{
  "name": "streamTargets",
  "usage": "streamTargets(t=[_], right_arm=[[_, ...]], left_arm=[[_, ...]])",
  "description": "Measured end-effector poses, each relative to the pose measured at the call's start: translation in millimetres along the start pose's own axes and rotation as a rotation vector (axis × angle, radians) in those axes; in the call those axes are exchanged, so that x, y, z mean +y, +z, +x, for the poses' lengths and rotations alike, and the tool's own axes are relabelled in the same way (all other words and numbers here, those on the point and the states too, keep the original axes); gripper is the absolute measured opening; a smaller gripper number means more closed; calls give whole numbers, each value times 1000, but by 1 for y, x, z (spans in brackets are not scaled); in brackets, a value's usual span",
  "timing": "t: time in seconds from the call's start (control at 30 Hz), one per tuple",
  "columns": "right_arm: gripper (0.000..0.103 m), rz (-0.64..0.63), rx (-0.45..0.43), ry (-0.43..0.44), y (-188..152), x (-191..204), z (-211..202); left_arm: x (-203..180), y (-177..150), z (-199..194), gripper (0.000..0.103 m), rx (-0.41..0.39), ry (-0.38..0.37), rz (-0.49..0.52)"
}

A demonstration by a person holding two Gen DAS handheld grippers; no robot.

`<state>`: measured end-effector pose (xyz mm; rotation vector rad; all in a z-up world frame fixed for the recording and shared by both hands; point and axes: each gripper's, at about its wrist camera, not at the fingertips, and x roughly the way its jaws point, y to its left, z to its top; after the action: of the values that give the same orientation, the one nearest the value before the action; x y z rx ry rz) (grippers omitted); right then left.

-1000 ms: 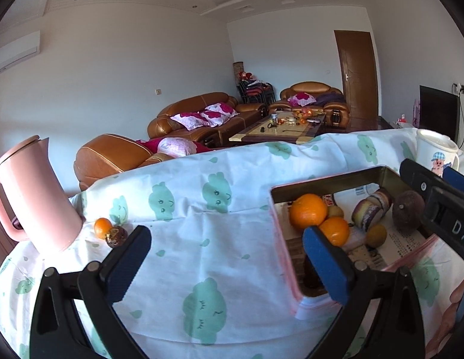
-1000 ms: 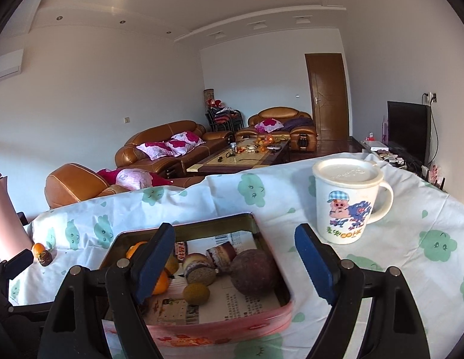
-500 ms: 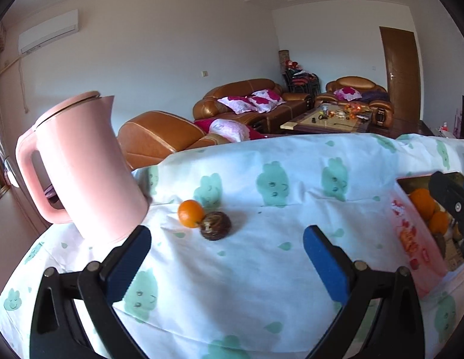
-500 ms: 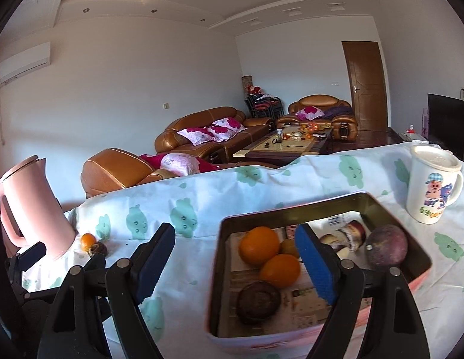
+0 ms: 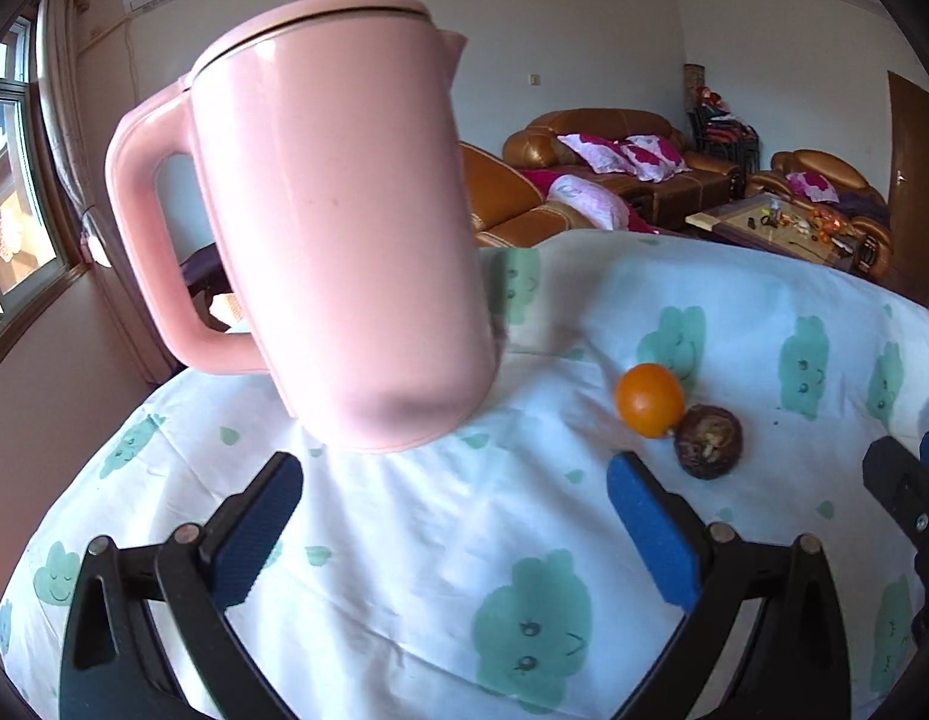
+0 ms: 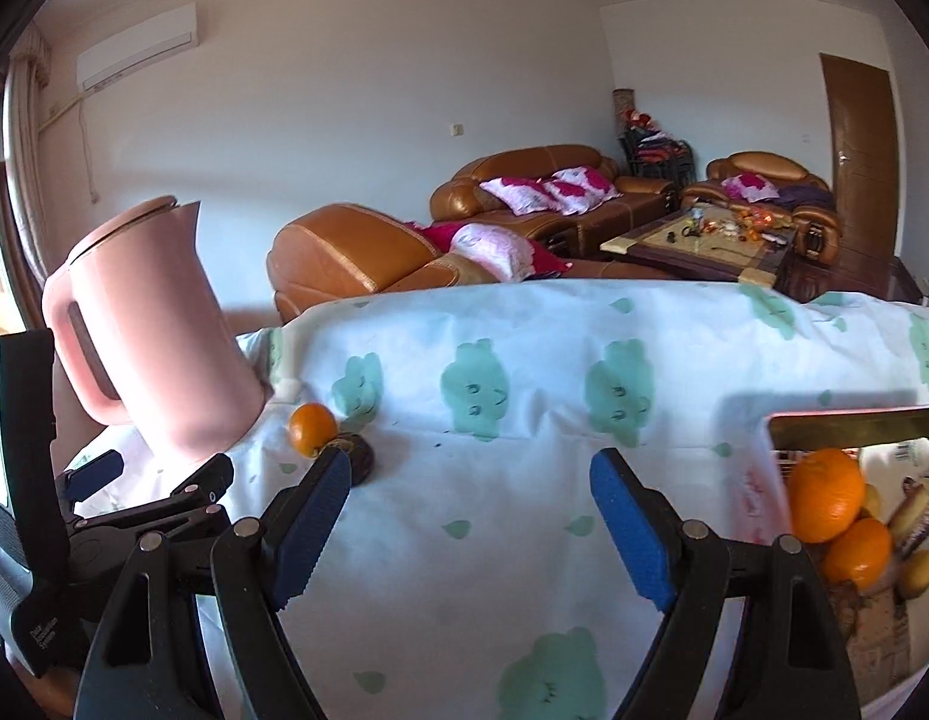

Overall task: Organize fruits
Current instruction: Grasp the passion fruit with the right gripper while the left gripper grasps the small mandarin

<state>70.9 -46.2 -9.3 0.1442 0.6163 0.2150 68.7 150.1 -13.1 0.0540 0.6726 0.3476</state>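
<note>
A: Where do the loose fruits lie from your jaws?

B: Look at your left gripper [image 5: 452,534]. Its jaws stand wide with nothing between them. The orange [image 5: 649,400] and the dark fruit [image 5: 708,441] sit on the cloth [image 5: 404,540] ahead and off to the right of that gap, the dark fruit just past the right pad. The two fruits touch each other, the orange on the far side, toward the kettle [image 5: 338,228].

A: And your right gripper?

B: Your right gripper [image 6: 470,516] is wide and empty too. From it the same pair lies ahead and to the left, the dark fruit partly hidden behind the left pad. The tin [image 6: 848,429] with the fruit already gathered is at the far right.

A: So which hand is nearer?

B: I judge your left one; the pair sits close off its right pad, so you'd need to swing right to centre a fruit.

A: Any long axis to mind?

B: Both look roundish, so neither points anywhere. The dark fruit shows a pale patch on top. What matters is the line through the pair, running diagonally away toward the kettle.
</note>
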Motion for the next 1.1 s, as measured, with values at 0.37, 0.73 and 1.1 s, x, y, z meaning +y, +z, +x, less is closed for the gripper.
streamTargets(t=[0.37,0.73,1.1], right_arm=[[57,-131,274,56,8,53,95],[41,-102,143,-11,7,36,55],[41,24,-110,-96,0,-5,-16]], left_arm=[[23,-1,21,103,77,79,-63],[14,3,24,103,74,-6,-62],[-61,35,41,83,131,-246,-4]])
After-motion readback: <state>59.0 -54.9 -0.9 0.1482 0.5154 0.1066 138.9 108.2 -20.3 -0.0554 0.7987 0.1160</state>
